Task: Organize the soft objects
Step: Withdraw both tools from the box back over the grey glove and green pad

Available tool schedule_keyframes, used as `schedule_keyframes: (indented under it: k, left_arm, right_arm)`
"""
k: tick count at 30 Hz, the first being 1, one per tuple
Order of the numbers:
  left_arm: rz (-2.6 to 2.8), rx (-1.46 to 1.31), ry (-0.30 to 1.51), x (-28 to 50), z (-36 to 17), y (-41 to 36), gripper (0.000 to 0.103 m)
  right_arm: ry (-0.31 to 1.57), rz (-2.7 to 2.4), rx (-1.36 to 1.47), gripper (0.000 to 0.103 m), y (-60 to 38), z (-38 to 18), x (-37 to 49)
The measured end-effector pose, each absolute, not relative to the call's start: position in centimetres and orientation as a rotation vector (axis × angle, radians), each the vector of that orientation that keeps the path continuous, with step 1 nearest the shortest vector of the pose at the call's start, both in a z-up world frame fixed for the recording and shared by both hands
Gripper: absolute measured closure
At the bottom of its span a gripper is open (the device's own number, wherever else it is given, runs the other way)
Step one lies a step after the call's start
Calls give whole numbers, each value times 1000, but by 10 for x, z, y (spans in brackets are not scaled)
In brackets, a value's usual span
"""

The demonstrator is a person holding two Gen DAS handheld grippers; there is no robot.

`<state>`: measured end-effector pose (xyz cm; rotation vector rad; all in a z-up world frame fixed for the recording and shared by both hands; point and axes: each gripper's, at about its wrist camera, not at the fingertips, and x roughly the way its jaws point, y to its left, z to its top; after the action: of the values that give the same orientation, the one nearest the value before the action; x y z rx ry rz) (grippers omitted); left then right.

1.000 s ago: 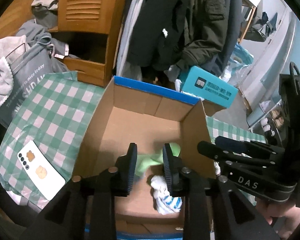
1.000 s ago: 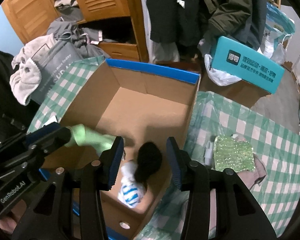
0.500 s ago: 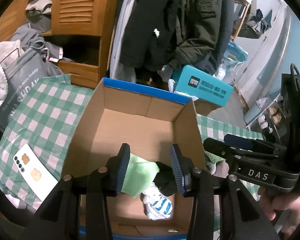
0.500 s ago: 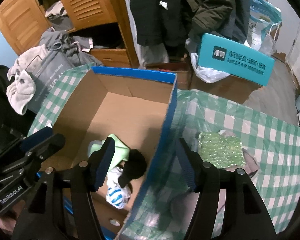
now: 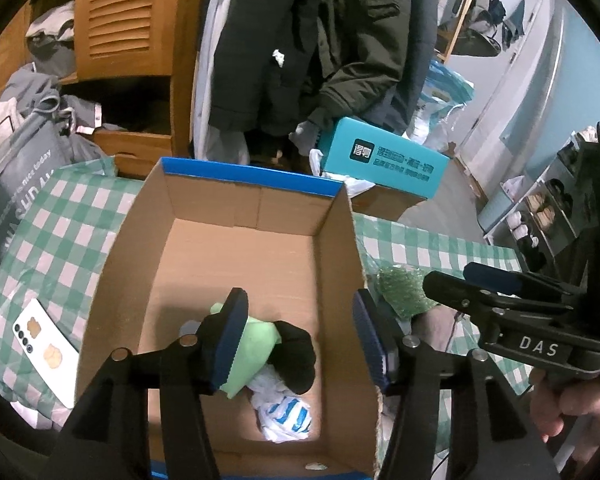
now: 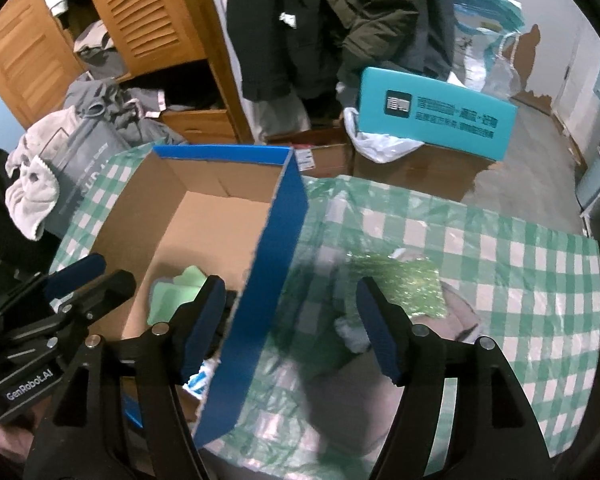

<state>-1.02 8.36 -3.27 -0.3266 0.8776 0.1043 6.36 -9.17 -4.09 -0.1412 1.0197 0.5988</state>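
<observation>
An open cardboard box (image 5: pixel 260 208) with blue outer walls (image 6: pixel 276 240) stands on a green checked cloth. On its floor lie a light green soft piece (image 5: pixel 252 344), a black soft piece (image 5: pixel 296 356) and a white and blue bundle (image 5: pixel 284 412). My left gripper (image 5: pixel 300 340) hangs above them, its jaws opening and pressing on nothing. My right gripper (image 6: pixel 292 324) straddles the box's right wall, jaws opening, nothing held. A glittery green pouch (image 6: pixel 396 284) and a small white item (image 6: pixel 352 330) lie on the cloth beyond it.
A white phone (image 5: pixel 44 352) lies on the cloth left of the box. A teal carton (image 6: pixel 432 120) sits on brown boxes behind the table. Hanging coats (image 5: pixel 300 40), a wooden wardrobe (image 5: pixel 132 12) and a grey bag (image 5: pixel 20 168) fill the back.
Both grippers opened wider. The green and black pieces dropped from them onto the box floor. The right gripper moved right, from over the box to across its right wall.
</observation>
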Motion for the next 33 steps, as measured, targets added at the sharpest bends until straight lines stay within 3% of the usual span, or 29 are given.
schedule_keyframes:
  k: [33]
  left_arm:
    - [-34,-188,962,29,-44,-11,43]
  right_arm:
    - [1097,390,-37,30,-205,-81,84]
